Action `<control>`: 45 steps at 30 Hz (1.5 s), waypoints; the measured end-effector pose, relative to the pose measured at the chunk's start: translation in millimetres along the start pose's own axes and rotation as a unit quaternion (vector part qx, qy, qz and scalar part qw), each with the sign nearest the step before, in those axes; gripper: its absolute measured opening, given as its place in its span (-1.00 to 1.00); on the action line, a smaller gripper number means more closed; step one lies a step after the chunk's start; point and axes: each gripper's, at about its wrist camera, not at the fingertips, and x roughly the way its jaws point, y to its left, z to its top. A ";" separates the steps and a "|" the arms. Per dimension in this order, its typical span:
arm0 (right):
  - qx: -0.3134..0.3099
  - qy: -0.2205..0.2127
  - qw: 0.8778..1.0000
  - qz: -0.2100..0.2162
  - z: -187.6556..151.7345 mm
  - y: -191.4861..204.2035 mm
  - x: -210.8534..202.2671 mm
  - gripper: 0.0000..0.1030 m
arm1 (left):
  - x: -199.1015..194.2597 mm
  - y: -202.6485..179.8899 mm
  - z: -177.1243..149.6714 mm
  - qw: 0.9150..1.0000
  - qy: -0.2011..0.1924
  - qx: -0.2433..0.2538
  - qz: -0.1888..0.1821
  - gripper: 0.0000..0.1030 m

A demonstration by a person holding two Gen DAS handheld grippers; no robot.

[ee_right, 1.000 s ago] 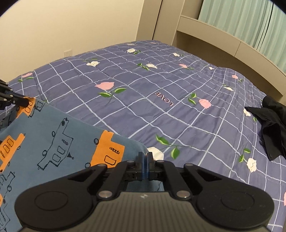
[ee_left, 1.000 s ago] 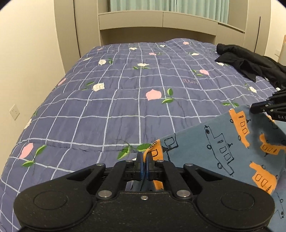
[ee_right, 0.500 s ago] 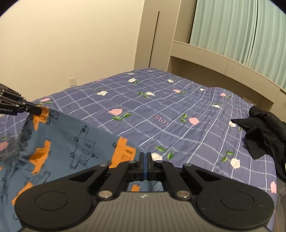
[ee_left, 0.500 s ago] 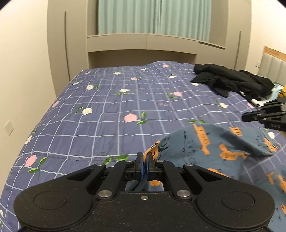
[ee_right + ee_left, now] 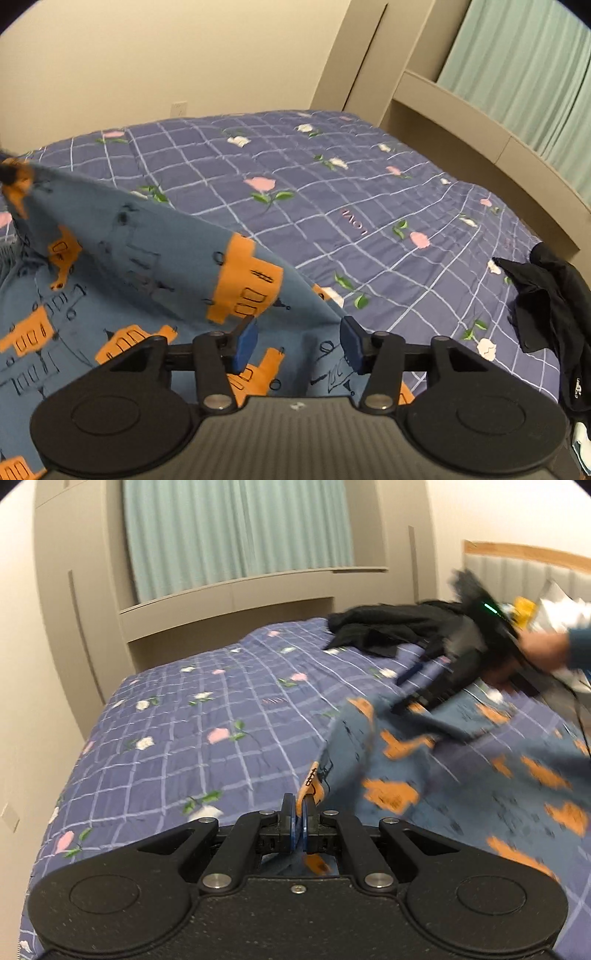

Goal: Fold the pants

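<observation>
The pants (image 5: 461, 775) are blue with orange and dark truck prints and lie rumpled on the bed. My left gripper (image 5: 300, 812) is shut on one edge of them and holds it up. My right gripper (image 5: 299, 343) is open, its blue pads (image 5: 247, 341) apart just above the cloth (image 5: 122, 280), holding nothing. In the left wrist view the right gripper (image 5: 417, 698) is blurred, low over the far part of the pants. The left gripper's tip shows at the far left of the right wrist view (image 5: 7, 173), pinching a raised corner.
The bed has a purple checked quilt with flowers (image 5: 207, 716) (image 5: 332, 184). A heap of black clothes (image 5: 388, 631) (image 5: 550, 306) lies at the far side near the headboard (image 5: 524, 568). Walls and a cabinet with curtains stand behind.
My right gripper has opened and let go of the pants edge. That edge has dropped onto the bed. My left gripper keeps its hold and has tilted up.
</observation>
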 end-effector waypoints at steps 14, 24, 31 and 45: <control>-0.043 0.045 0.998 0.005 -7.0 -12.0 -13.8 0.02 | -16.5 -49.7 -97.2 0.998 0.047 0.019 -0.036 -1.00; -0.125 0.077 0.989 -0.026 4.9 -9.0 23.1 -0.04 | -3.0 -56.7 -83.5 0.998 0.034 0.012 -0.053 -0.43; -0.151 0.097 0.983 -0.039 11.5 -25.7 40.6 -0.16 | 29.3 -79.9 -75.8 0.996 0.062 0.047 -0.035 -0.34; -0.134 0.131 0.982 0.001 -7.2 -44.3 77.4 -0.25 | 55.0 -76.9 -71.0 0.993 0.098 0.071 -0.007 -0.41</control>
